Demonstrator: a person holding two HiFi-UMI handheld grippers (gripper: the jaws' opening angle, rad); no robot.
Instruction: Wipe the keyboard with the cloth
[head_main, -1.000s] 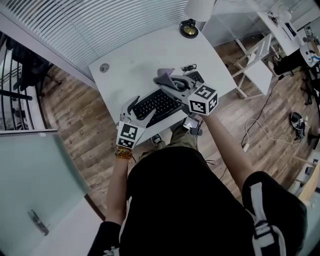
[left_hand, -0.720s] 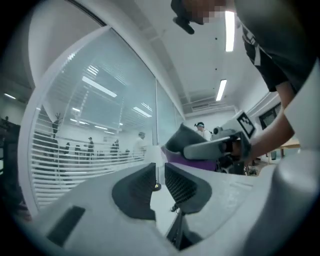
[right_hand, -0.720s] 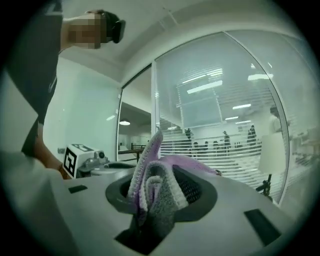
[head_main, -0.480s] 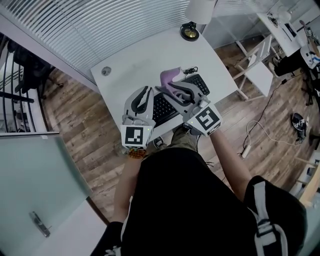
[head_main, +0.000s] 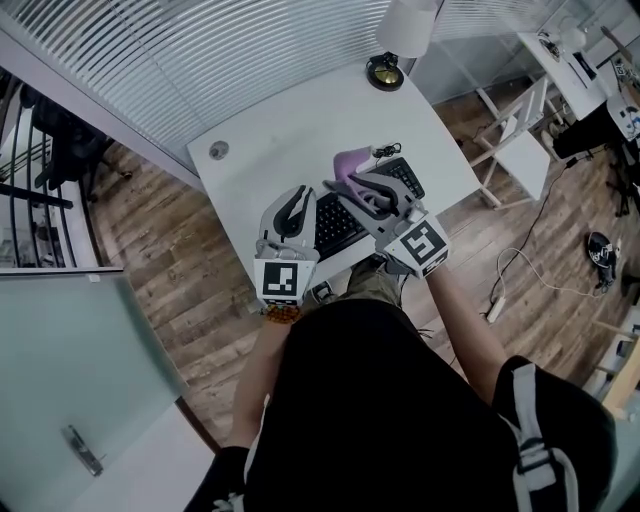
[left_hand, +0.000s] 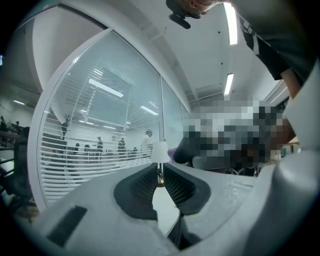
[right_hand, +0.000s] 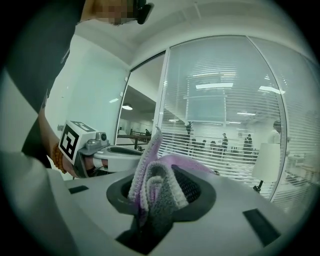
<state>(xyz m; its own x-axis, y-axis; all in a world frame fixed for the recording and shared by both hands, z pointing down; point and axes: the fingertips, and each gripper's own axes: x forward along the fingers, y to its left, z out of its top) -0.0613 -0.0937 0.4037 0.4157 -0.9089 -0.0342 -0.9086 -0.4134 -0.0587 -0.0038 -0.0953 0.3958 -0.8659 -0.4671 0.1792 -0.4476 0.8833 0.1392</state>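
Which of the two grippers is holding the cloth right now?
The right gripper: its jaws clamp the purple cloth. The left gripper is shut with nothing between.

Your white rectangular worktop (head_main: 290, 130) stands on a brown wood-plank floor (head_main: 160, 270), and most of its top is bare. At the edge nearest you lies a black keyboard (head_main: 336, 224), set at a slant to that edge and partly hidden in the head view, with a small tangle of black cable (head_main: 384, 151) just beyond its right end. At the far corner stands a lamp (head_main: 384, 72) with a round brass-coloured base and a white shade, and a small round grey grommet (head_main: 219, 150) sits in the top near the left corner, well apart from the rest.
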